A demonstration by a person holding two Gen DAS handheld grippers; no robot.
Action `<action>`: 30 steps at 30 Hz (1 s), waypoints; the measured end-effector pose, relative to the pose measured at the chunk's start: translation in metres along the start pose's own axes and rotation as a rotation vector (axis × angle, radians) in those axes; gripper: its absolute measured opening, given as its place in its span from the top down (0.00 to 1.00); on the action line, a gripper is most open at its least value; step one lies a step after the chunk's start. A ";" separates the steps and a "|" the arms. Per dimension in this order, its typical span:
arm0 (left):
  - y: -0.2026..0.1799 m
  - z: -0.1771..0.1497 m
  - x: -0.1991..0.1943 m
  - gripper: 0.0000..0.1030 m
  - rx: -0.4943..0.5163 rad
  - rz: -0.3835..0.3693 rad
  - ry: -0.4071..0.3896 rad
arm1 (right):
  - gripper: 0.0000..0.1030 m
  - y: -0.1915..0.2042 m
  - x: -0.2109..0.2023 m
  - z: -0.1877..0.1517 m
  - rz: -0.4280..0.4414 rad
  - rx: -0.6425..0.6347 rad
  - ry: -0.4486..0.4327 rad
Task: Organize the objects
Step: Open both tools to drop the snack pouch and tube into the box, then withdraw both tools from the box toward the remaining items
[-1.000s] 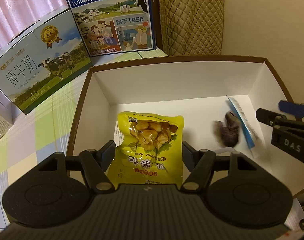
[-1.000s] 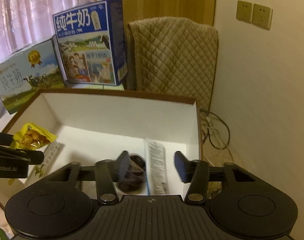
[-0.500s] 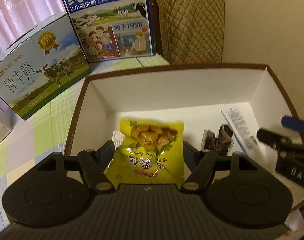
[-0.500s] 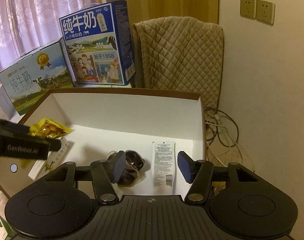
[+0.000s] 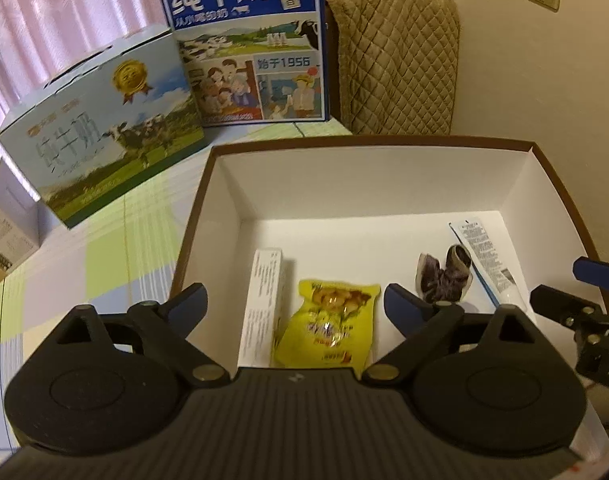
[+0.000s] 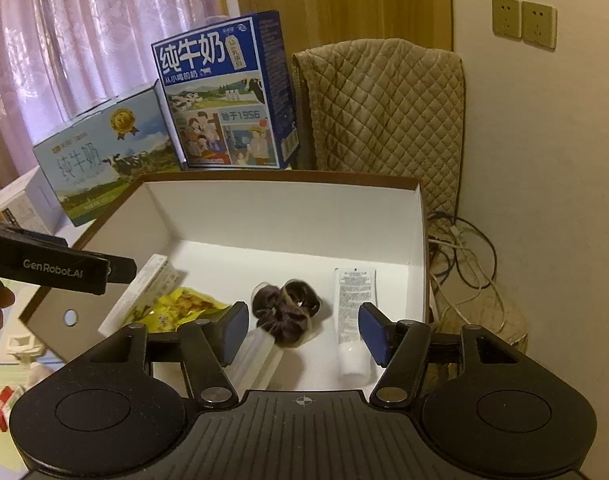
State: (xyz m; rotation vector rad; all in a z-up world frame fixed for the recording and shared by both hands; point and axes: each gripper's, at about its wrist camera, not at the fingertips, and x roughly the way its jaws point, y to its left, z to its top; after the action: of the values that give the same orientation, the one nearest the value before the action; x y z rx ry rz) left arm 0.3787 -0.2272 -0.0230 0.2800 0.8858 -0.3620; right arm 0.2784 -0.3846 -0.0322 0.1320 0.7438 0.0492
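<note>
Both wrist fisheye views look forward and down, at close range, from the near edge of the white-lined brown cardboard box (image 5: 384, 184) (image 6: 264, 216), left and right; both share its interior.

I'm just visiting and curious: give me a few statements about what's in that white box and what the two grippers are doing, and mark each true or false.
1. The yellow snack packet lies inside the white box. True.
2. The left gripper is clamped on the packet. False: it is open and empty.
3. A dark purple bundle sits between the packet and the white tube. True.
4. The right gripper holds the tube. False: it is open, holding nothing.
5. The box is empty. False: it holds several items.
</note>
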 end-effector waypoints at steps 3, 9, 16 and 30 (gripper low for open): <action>0.007 -0.009 -0.011 0.07 -0.014 -0.006 0.007 | 0.41 0.002 -0.011 -0.003 0.013 0.016 -0.005; 0.023 -0.029 -0.037 0.05 -0.073 -0.037 0.004 | 0.38 0.006 -0.038 -0.013 0.044 0.043 -0.027; 0.032 -0.052 -0.073 0.05 -0.096 -0.030 -0.022 | 0.37 0.019 -0.068 -0.021 0.076 0.049 -0.040; 0.051 -0.118 -0.140 0.05 -0.181 0.021 -0.027 | 0.36 0.064 -0.111 -0.048 0.153 0.014 -0.009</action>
State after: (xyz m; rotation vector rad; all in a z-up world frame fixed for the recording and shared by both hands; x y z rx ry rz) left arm 0.2366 -0.1097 0.0215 0.1168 0.8817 -0.2631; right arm 0.1643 -0.3260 0.0157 0.2027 0.7244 0.1892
